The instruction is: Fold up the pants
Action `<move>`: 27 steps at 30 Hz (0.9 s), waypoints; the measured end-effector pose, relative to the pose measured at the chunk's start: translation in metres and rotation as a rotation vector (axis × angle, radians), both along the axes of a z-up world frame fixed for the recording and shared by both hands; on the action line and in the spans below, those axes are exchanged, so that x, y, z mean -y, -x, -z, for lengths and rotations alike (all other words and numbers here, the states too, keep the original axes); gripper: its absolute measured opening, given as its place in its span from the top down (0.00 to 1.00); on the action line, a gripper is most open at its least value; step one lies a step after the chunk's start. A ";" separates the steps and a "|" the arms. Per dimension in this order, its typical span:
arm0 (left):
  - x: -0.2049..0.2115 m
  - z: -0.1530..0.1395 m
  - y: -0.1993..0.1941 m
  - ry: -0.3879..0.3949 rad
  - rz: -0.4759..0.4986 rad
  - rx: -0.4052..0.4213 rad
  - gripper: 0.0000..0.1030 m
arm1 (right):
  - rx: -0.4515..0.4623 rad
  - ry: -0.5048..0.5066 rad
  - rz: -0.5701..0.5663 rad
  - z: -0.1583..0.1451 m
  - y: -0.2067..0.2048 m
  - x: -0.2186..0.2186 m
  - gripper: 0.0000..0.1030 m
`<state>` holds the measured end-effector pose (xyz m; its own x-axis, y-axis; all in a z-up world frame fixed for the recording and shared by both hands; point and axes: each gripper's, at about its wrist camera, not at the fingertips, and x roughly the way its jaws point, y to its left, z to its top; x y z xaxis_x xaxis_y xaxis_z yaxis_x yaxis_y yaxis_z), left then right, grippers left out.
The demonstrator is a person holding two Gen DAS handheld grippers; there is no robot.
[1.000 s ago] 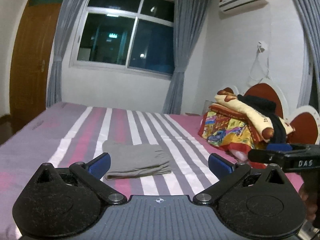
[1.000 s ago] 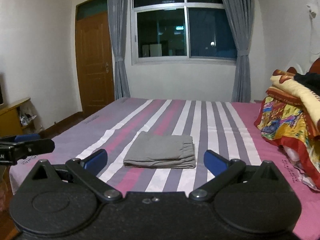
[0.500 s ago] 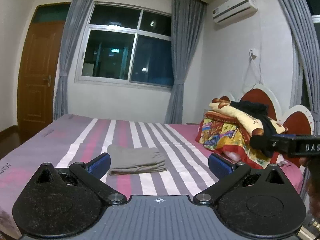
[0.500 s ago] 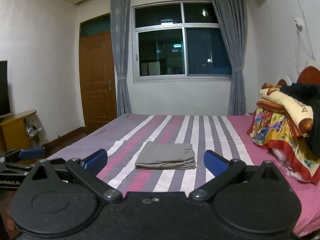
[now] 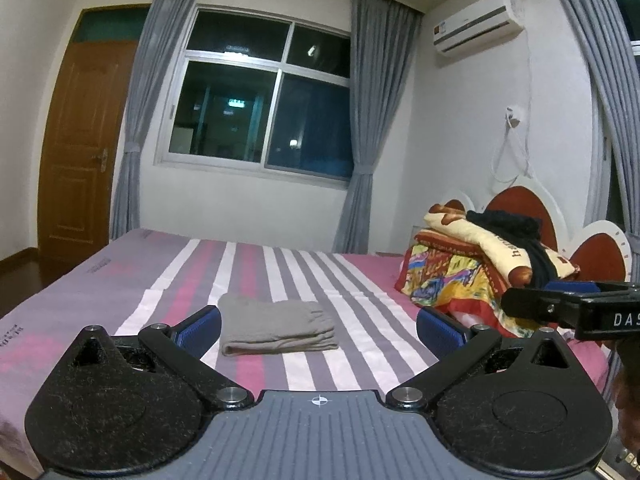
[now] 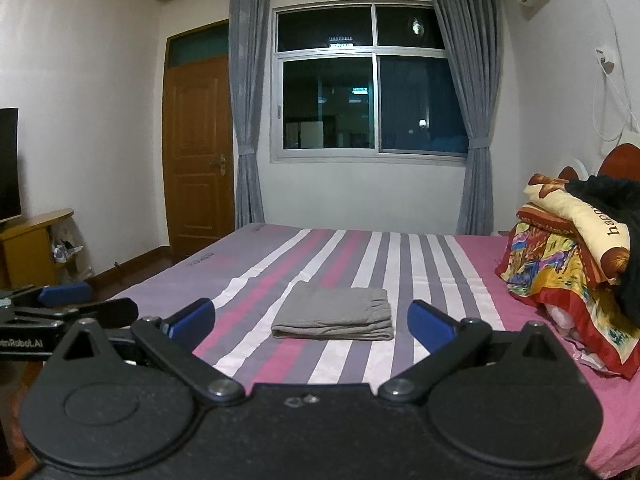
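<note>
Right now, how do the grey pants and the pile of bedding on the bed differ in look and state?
The grey pants are one plain colour; the pile of bedding is many-coloured and patterned. The pants lie low, folded into a flat rectangle; the pile is tall and loosely heaped, with a black cloth draped on top. The pants sit mid-bed; the pile sits by the headboard. Both rest on the striped bed, untouched.

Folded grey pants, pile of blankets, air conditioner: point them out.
folded grey pants (image 6: 334, 312): right wrist view, middle of the top layer.
pile of blankets (image 5: 452, 280): left wrist view, colourful patterned front of the pile.
air conditioner (image 5: 478, 22): left wrist view, middle of the white front panel.
</note>
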<state>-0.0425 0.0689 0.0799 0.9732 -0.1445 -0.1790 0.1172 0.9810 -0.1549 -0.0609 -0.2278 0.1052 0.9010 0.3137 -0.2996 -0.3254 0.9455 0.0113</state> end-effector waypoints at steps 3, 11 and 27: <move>0.001 0.001 -0.002 -0.009 0.004 0.003 0.00 | -0.001 -0.006 -0.005 0.001 0.002 0.000 0.00; 0.010 0.005 0.001 -0.023 0.013 0.005 0.00 | -0.005 -0.012 0.002 0.004 0.001 0.001 0.00; 0.013 0.004 0.007 -0.023 0.006 0.013 0.00 | 0.008 -0.003 0.004 0.003 0.006 -0.003 0.00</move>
